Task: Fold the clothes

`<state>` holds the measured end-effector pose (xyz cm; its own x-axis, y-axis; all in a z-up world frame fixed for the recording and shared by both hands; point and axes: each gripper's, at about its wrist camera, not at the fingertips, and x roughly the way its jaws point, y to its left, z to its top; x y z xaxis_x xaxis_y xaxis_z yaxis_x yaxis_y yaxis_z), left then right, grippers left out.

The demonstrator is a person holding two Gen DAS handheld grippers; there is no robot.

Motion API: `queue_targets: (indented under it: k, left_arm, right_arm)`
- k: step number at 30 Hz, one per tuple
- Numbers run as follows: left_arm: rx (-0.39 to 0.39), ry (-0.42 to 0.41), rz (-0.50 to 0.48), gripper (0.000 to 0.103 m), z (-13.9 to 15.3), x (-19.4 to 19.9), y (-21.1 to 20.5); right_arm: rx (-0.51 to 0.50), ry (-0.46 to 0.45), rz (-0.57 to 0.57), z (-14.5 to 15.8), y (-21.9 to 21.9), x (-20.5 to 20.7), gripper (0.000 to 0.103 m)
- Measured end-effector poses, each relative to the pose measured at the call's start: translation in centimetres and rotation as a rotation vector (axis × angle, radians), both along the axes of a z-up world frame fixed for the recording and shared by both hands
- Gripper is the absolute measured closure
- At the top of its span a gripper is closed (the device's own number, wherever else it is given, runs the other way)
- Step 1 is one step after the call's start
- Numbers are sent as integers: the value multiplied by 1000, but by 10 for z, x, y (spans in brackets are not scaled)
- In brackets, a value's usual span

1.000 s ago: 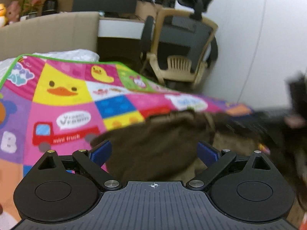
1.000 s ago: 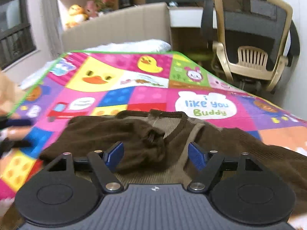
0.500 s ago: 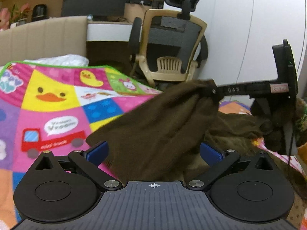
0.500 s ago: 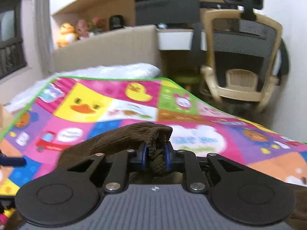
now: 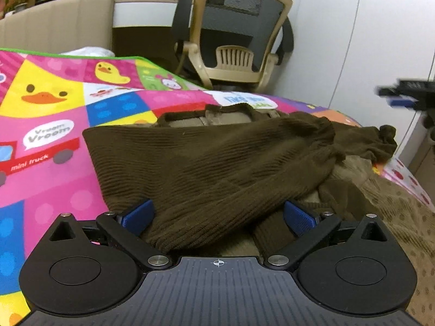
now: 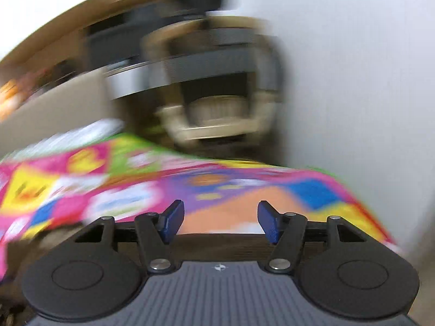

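Two blue-padded fingers (image 5: 137, 213) of the left gripper (image 5: 217, 214) stand wide apart in the left wrist view, the jaws fully spread and clamping nothing. Between and just ahead of them lies the dark brown ribbed knit sweater (image 5: 217, 163), one sleeve folded across its body so that the fabric runs from the left jaw diagonally up toward the right. Its lighter tan neck opening (image 5: 217, 115) shows at the far edge. The garment rests on a bright patchwork play mat with ducks, a red mini truck and pink squares (image 5: 54, 108), which spreads to the left of the jaws. To the right of the jaws a tan dotted fabric (image 5: 402, 212) lies under the sweater's edge. Well beyond the mat stands a beige-framed office chair with black mesh back (image 5: 239, 35). At the far right edge the right gripper (image 5: 407, 95) shows, blurred.

Much of the right wrist view is smeared by motion. Its blue-padded fingers (image 6: 172, 221) are apart, the jaws open with nothing between them. Ahead of the jaws is bare colourful mat, orange and purple squares. A strip of dark brown knit shows just below and behind the fingers, close against the gripper body. The chair is a blur well beyond
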<state>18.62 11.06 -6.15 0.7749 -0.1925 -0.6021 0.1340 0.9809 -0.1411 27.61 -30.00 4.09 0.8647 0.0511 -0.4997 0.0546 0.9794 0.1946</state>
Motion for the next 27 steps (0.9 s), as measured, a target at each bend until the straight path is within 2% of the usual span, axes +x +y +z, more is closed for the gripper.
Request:
queue_targets:
  k: [2,4,10,11,12,14,17,20,21,24,27]
  left_arm:
    - [-6,0,-1,0,-1,1,0]
    - [-9,1,-3,0,-1,1,0]
    - [-16,3,-8,0,-1,2,1]
    - [-17,4,-9,0,-1,2,1]
    - [-18,4,-10,0,-1,2,1]
    - [-21,5,-12,0,-1,3,1]
    - [-25,6,-14,0,-1,3,1]
    - [-28,8,-17,0,-1,4,1]
    - [-59,9,-10,0,3,-1,8]
    - [-154,15,13,0,16,-16,30]
    - [-249,20,36,0,29,-31,51]
  right_arm:
    - [54,35,-100,-11,-37,0,43]
    - [89,75,-139,-27,-56,-1,43]
    - [114,194,-147,-76,-47,18,42]
    - [87,186,-144,-75,-39,22,55]
    - [60,178,-140,-74,-30,25,77]
    - [-8,104,-106,-53,-11,24,87]
    - [-16,-64,51,8,34,7,90]
    - [-13,-205,288,64,100,-16,90]
    - [-14,-236,370,78,123,-23,90]
    - [-26,-245,590,92,197,-34,90]
    - [-79,-193,752,74,261,-37,90]
